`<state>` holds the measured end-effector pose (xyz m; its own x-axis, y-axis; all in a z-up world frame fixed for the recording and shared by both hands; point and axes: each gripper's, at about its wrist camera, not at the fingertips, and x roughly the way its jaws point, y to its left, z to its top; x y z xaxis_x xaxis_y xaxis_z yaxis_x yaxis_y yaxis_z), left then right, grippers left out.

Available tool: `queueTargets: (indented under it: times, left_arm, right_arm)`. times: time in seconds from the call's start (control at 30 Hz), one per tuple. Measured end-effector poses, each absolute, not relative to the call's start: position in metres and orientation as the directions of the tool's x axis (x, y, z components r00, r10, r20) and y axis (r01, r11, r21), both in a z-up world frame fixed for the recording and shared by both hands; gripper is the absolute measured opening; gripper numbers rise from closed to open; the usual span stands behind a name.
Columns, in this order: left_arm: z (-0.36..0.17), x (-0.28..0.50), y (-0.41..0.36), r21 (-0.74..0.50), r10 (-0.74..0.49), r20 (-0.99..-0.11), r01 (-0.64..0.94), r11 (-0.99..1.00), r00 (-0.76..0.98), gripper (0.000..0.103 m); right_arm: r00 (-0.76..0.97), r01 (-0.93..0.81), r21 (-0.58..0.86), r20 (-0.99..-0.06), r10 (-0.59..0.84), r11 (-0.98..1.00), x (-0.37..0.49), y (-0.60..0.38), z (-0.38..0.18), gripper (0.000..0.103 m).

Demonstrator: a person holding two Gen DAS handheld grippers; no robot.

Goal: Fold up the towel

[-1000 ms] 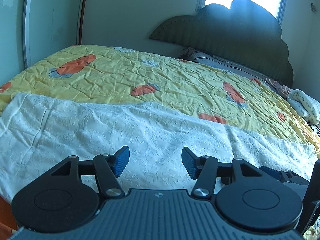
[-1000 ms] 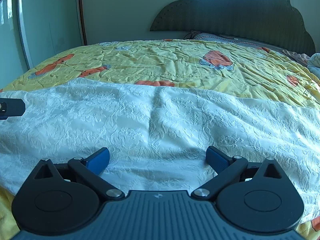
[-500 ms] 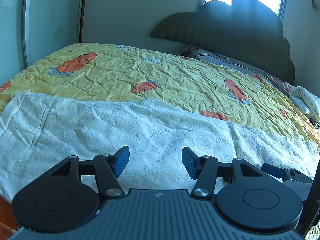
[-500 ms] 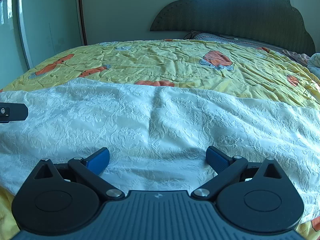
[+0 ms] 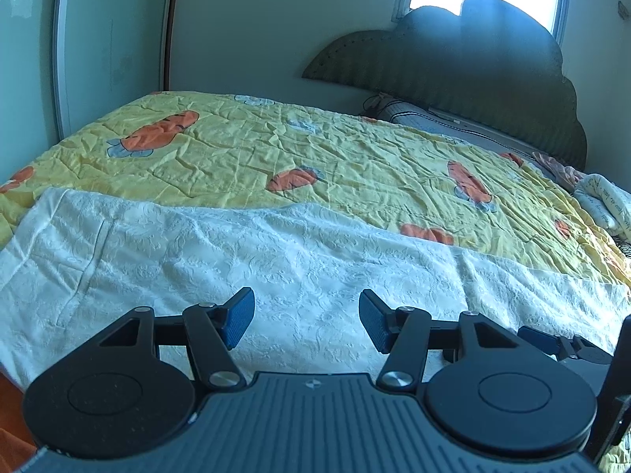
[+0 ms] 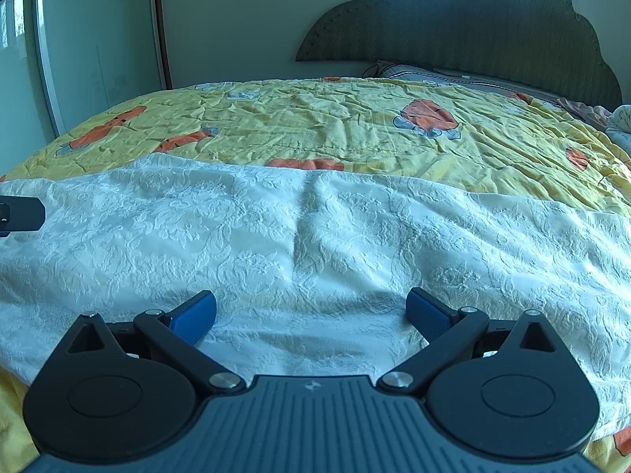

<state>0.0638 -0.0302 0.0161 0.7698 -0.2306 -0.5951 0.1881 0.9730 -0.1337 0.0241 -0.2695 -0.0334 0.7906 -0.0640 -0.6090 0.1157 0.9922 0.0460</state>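
Note:
A white embossed towel (image 5: pixel 252 252) lies spread flat across the near part of the bed, wide from left to right. My left gripper (image 5: pixel 307 323) hovers open just above the towel's near edge, nothing between its blue pads. In the right wrist view the same towel (image 6: pixel 315 236) shows a raised crease down its middle. My right gripper (image 6: pixel 311 315) stands wide open over the towel's near edge, its jaws empty. The right gripper (image 5: pixel 568 349) also appears at the lower right of the left wrist view, and part of the left gripper (image 6: pixel 19 213) at the left edge of the right wrist view.
A yellow quilt with orange carrot prints (image 5: pixel 315 157) covers the bed under the towel. A dark scalloped headboard (image 5: pixel 473 67) stands at the far end, with pillows (image 5: pixel 603 201) at the far right. A glass door (image 6: pixel 90 39) lines the left wall.
The left wrist view has tilted up and swung slightly, so the headboard sits lower and further right. The right gripper and the towel have stayed put.

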Motion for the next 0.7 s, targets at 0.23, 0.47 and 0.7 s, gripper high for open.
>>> queueTargets:
  times: [0.23,0.47,0.7]
  left_arm:
    - [0.029,0.049,-0.036,-0.077,-0.227,-0.563,0.224,0.972,0.794,0.070]
    - [0.020,0.051,-0.051,-0.078,-0.276,-0.585,0.286,0.955,0.763,0.070]
    - [0.010,0.056,-0.060,-0.090,-0.291,-0.613,0.301,0.949,0.735,0.070]
  right_arm:
    - [0.789,0.114,0.041,-0.610,-0.065,0.993,0.026,-0.270,-0.033,0.103]
    - [0.851,0.227,0.332,-0.524,-0.021,0.915,-0.030,-0.351,-0.003,0.103]
    - [0.835,0.508,0.565,-0.508,-0.212,0.650,-0.136,-0.484,-0.008,0.103]
